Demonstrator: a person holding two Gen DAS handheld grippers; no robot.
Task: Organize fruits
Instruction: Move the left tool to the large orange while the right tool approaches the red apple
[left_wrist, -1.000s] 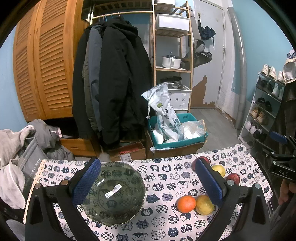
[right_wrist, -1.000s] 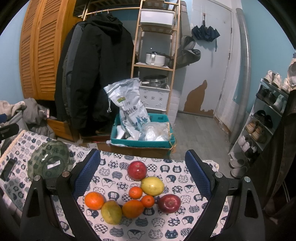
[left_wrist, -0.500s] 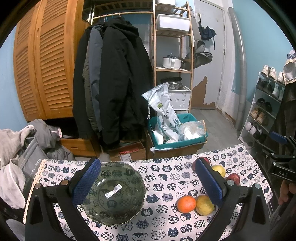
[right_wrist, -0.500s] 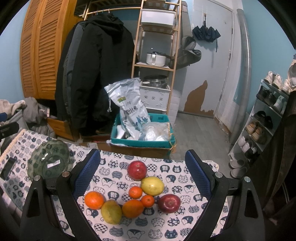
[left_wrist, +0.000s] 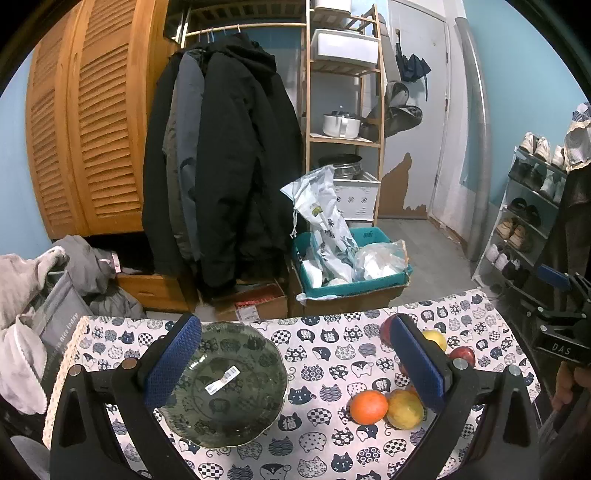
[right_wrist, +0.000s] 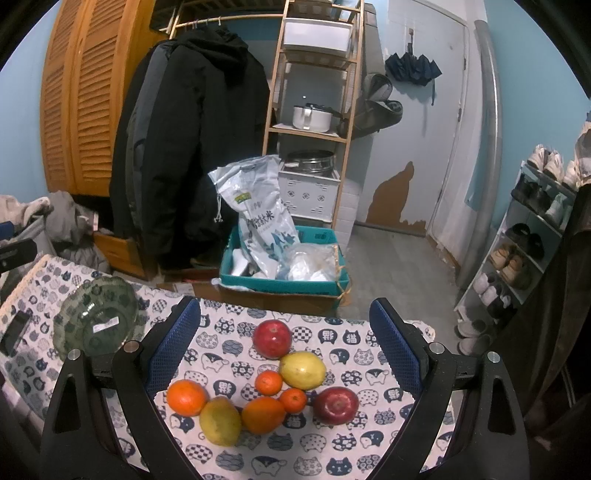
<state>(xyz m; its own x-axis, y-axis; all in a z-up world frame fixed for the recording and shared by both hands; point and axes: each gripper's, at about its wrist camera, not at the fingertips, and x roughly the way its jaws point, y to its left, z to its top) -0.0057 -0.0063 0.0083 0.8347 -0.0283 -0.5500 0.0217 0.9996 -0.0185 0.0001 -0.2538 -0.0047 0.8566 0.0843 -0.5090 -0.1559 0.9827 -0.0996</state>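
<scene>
Our left gripper and right gripper both have fingers apart, empty. Round red, orange and yellow fruits cluster near the desk's right edge, empty green glass bowl near its left edge. The fruits look firm, smooth and likely to roll; we'd grip each across its middle.

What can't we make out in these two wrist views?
- Left wrist view: the fruit pile is partly hidden behind the left hand-held gripper; the count comes only from the right view.
- Left wrist view: the right hand-held gripper is cut off at the edge; its open state shows only in its own view.
- Both views: the sticker in the glass bowl is too small to read.
</scene>
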